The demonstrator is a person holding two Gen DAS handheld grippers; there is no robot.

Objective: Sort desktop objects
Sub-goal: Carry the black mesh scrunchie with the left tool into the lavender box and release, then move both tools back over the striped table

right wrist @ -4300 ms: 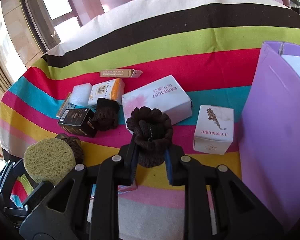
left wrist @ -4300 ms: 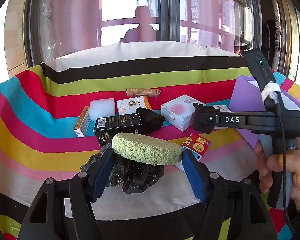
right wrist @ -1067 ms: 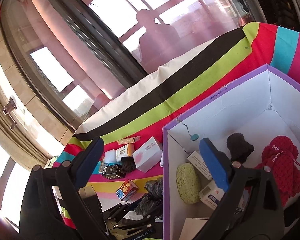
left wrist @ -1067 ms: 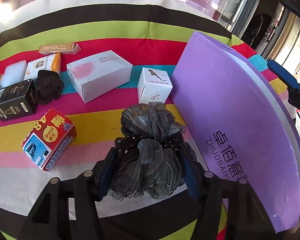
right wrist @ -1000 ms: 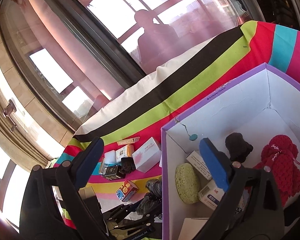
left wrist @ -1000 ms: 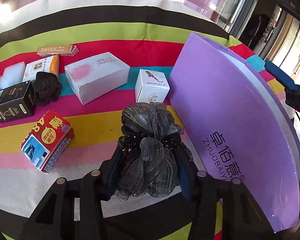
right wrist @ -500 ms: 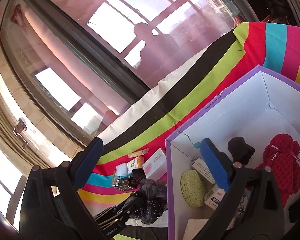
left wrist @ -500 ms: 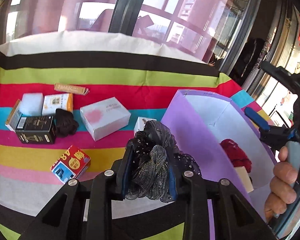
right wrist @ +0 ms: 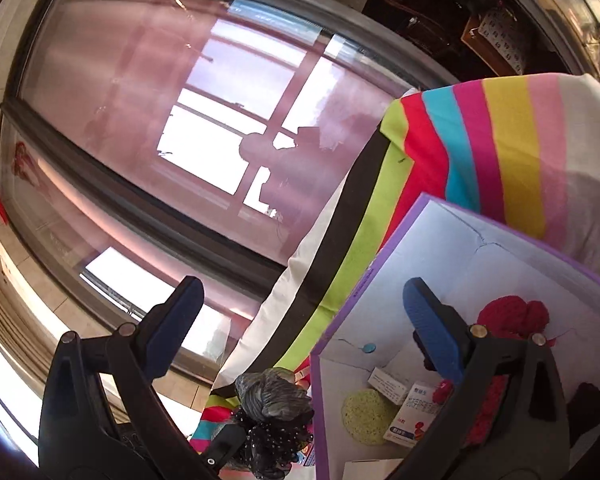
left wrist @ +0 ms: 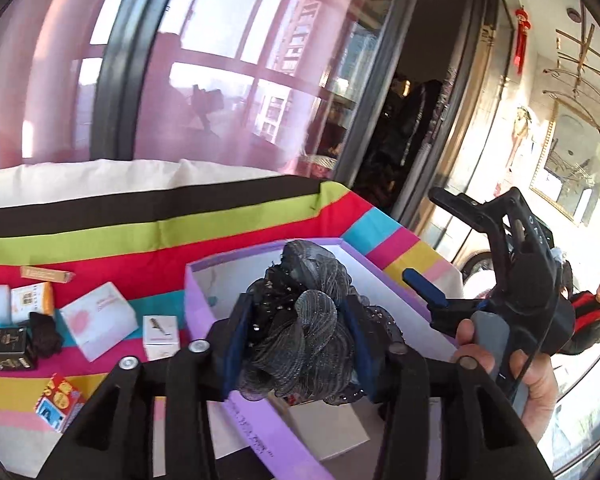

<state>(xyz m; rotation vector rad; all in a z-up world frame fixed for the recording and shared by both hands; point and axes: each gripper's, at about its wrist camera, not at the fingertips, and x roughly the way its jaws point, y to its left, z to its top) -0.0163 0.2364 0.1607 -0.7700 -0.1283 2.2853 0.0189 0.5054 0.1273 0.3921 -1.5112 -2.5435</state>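
We have the black mesh scrunchie between the blue pads of our left gripper, carried over the near rim of the purple box. The left jaws have just been opening, yet the frill still bulges between the pads and fills the gap, so we read it as lightly held rather than dropped — the pads look to be touching the fabric on both sides. It seems a very light, soft thing: gathered gauze with small beads, all spring and no stiffness. It should squash under almost any pressure and puff back out, so a grip across the dense middle, where the folds bunch, ought to serve better than the loose outer ruffle, which may slip or snag on a pad edge as we let go.

Our right gripper stands wide open with nothing in it, tilted over the box's far side. Inside we can see a green sponge, small cartons and a red knitted piece; soft neighbours, so a drop should harm nothing.
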